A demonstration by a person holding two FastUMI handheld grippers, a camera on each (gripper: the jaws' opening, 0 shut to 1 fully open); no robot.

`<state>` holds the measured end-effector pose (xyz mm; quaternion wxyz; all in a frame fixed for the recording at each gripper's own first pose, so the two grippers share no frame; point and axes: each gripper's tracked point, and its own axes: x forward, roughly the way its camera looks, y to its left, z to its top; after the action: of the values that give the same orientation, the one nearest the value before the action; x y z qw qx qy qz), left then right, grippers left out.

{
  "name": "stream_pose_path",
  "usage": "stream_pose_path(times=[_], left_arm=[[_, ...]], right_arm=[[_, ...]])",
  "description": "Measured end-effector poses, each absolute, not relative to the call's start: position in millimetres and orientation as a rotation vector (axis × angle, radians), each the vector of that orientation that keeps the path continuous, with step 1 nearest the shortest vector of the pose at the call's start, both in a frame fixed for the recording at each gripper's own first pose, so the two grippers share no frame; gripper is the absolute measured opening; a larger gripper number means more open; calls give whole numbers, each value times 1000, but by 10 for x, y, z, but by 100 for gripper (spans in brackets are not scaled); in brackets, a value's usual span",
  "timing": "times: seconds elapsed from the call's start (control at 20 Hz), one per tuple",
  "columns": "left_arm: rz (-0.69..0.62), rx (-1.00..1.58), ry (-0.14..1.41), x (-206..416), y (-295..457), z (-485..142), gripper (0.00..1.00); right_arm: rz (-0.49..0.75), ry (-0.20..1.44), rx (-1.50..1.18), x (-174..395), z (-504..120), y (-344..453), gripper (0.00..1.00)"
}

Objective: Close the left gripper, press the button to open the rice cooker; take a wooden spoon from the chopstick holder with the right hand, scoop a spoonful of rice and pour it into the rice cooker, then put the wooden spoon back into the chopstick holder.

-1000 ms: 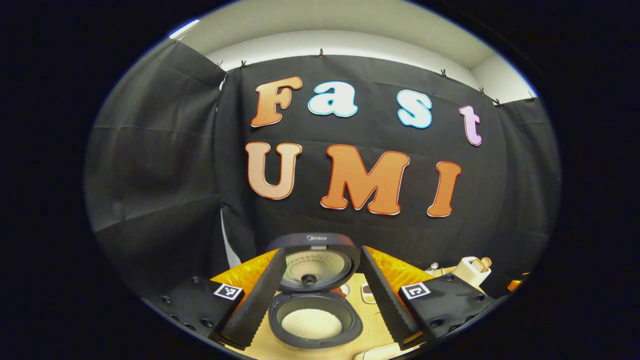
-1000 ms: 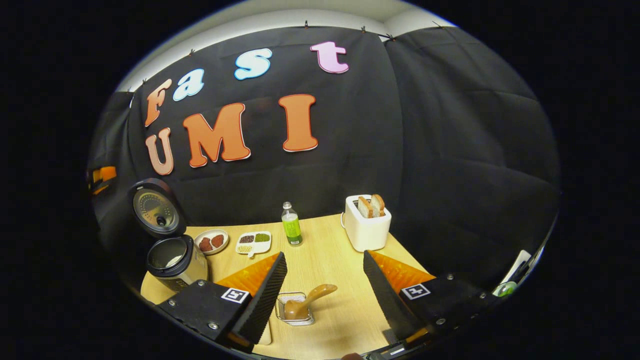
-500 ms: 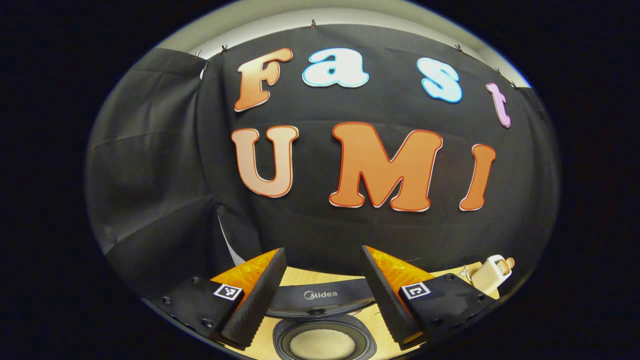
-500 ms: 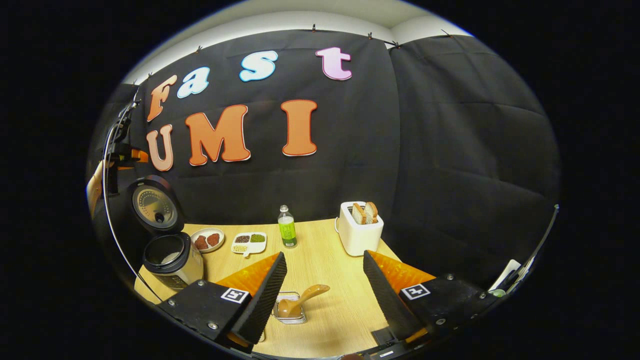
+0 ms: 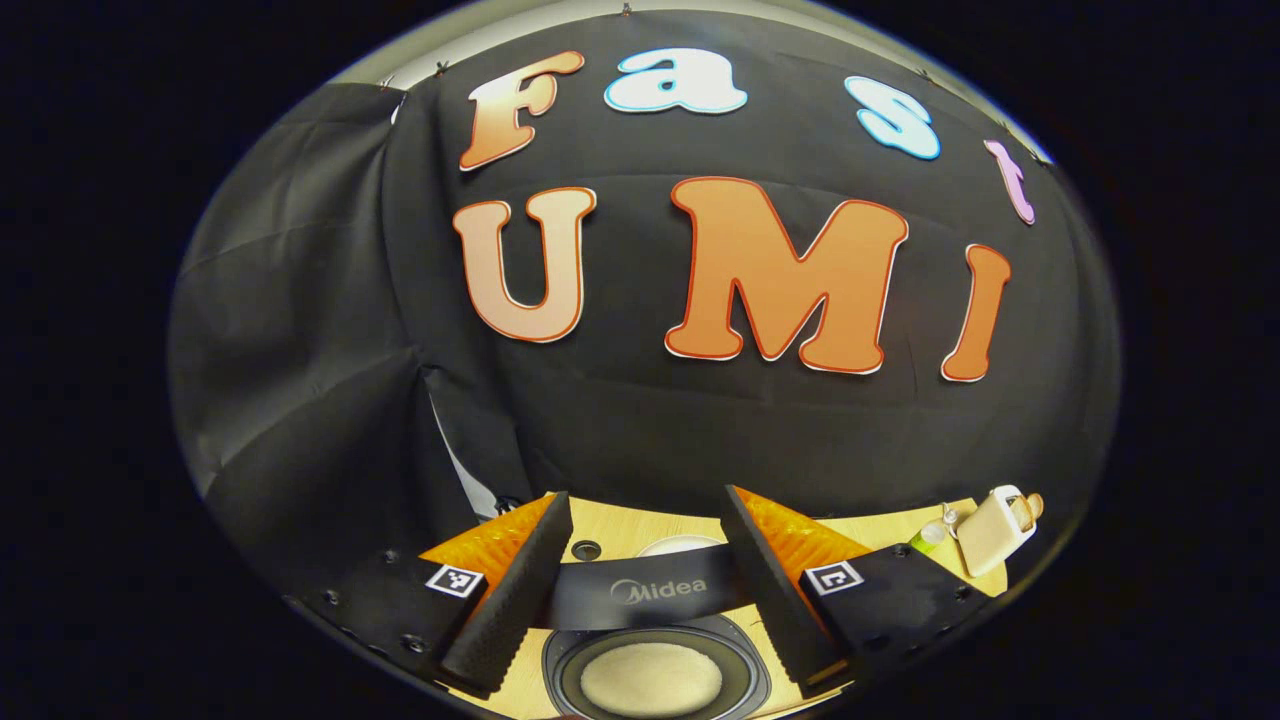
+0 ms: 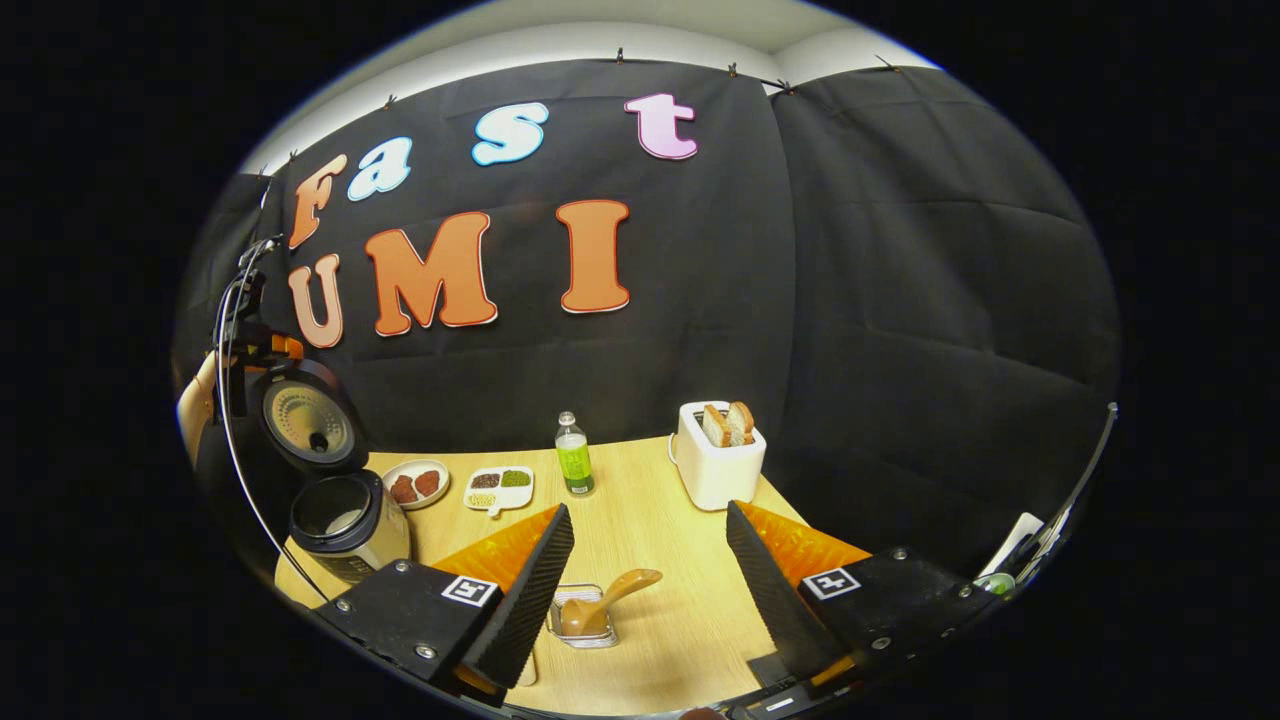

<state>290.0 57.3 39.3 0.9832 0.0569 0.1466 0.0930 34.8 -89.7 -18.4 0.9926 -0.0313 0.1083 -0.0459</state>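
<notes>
The rice cooker [image 6: 348,520] stands open at the table's left end, its lid [image 6: 305,420] raised. In the left gripper view the lid's top edge [image 5: 645,590] lies between the spread fingers of my left gripper [image 5: 645,498], which is open just above it, with the rice-filled pot [image 5: 650,680] below. The left gripper [image 6: 255,340] and the hand [image 6: 195,405] holding it show above the lid in the right gripper view. The wooden spoon [image 6: 605,605] leans in the wire chopstick holder [image 6: 585,625]. My right gripper [image 6: 649,510] hangs open above it, holding nothing.
On the wooden table [image 6: 660,520] stand a white toaster [image 6: 720,455] with bread, a green bottle [image 6: 574,455], a divided dish of grains [image 6: 497,485] and a small plate [image 6: 415,483]. The toaster [image 5: 995,520] is at the right in the left gripper view.
My left gripper has moved forward over the cooker, up to the raised lid's top edge. The right gripper has barely shifted; the spoon stays in its holder.
</notes>
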Motion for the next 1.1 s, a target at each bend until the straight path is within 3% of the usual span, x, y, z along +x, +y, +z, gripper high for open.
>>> stream_pose_path(times=[0.25, 0.3, 0.4, 0.7, 1.1], left_arm=[[148, 123, 283, 2413, 380, 191, 98], [137, 113, 286, 2319, 342, 138, 98], [118, 90, 304, 2105, 280, -27, 100], [98, 119, 401, 1553, 101, -898, 100], [128, 130, 407, 1408, 148, -1592, 98]], right_arm=[[-65, 201, -55, 380, -127, -817, 95], [-56, 202, -48, 376, -130, -795, 100], [-35, 212, -29, 375, -173, -732, 95], [18, 257, -27, 352, -374, -564, 95], [17, 288, -10, 226, -492, -569, 95]])
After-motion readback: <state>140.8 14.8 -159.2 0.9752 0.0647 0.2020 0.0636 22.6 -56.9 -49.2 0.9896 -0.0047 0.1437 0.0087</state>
